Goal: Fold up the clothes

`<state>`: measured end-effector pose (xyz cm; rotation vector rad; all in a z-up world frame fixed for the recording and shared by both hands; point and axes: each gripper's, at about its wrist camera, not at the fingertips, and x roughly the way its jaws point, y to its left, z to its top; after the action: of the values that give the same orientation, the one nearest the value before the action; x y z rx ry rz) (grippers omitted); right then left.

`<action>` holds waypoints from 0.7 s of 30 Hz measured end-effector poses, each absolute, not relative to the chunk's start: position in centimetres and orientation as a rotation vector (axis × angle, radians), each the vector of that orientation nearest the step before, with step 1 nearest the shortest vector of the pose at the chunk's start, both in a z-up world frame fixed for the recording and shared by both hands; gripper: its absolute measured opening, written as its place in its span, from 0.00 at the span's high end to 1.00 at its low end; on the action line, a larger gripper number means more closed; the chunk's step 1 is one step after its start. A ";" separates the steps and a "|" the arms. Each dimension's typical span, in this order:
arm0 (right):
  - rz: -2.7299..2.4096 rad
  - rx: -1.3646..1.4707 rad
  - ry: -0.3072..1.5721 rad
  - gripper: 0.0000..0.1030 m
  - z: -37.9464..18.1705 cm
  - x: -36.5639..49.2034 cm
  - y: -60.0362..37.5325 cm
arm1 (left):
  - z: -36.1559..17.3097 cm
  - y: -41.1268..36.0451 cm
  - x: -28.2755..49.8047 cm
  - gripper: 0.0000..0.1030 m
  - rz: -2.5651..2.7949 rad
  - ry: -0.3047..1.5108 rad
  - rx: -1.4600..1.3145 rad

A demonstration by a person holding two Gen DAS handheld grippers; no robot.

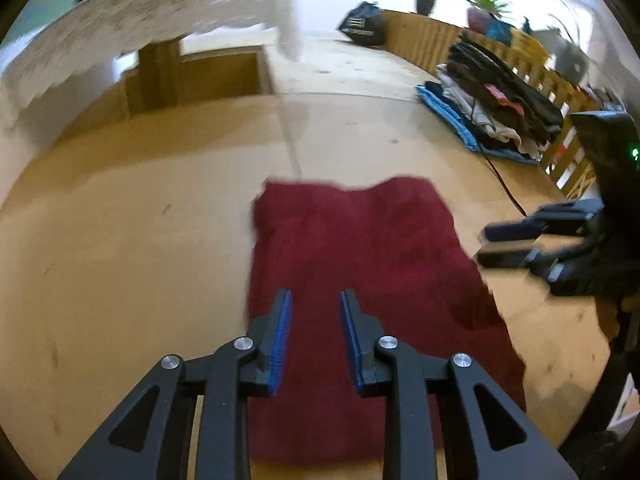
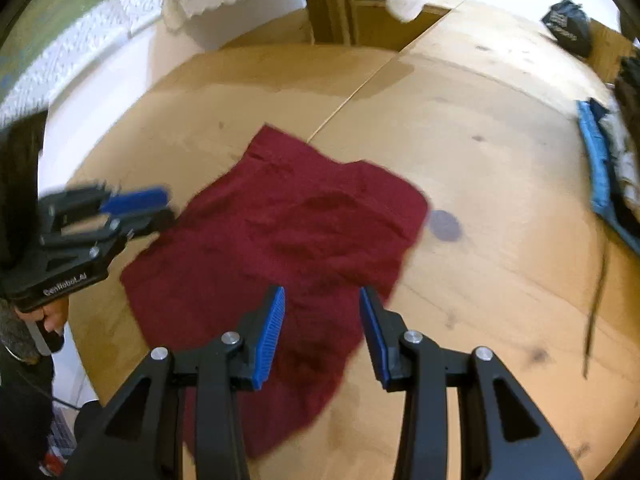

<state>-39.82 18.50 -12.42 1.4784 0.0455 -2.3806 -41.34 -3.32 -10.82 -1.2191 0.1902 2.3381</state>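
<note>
A dark red cloth (image 1: 360,272) lies flat on the wooden table (image 1: 140,240); it also shows in the right wrist view (image 2: 288,236). My left gripper (image 1: 316,300) is open and empty, hovering above the cloth's near part. My right gripper (image 2: 322,294) is open and empty above the cloth's near right edge. The right gripper (image 1: 486,246) shows at the right in the left wrist view, just past the cloth's right edge. The left gripper (image 2: 170,206) shows at the left in the right wrist view, at the cloth's left edge.
A stack of folded clothes (image 1: 492,108) on a blue cloth sits at the far right, beside a wooden slat fence (image 1: 560,80). A black cable (image 1: 504,184) runs along the table. A black bag (image 1: 362,24) and potted plants (image 1: 484,4) stand at the back. A white lace cloth (image 1: 160,12) hangs above.
</note>
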 end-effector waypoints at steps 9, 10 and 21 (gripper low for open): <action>-2.350 1.536 0.293 0.62 -13.4 -40.1 18.6 | -14.9 -1.1 -44.1 0.76 2.312 0.303 -1.328; -2.347 1.553 0.304 0.61 -13.2 -39.9 19.1 | -15.0 -0.9 -43.5 0.75 2.307 0.298 -1.330; -2.387 1.543 0.063 0.58 -6.9 -34.1 28.2 | -12.7 0.6 -38.0 0.71 2.223 0.301 -1.278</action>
<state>-34.12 28.22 -6.87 1.5428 0.0627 -2.3871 -37.99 0.60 -12.75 -1.2775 0.3013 2.2232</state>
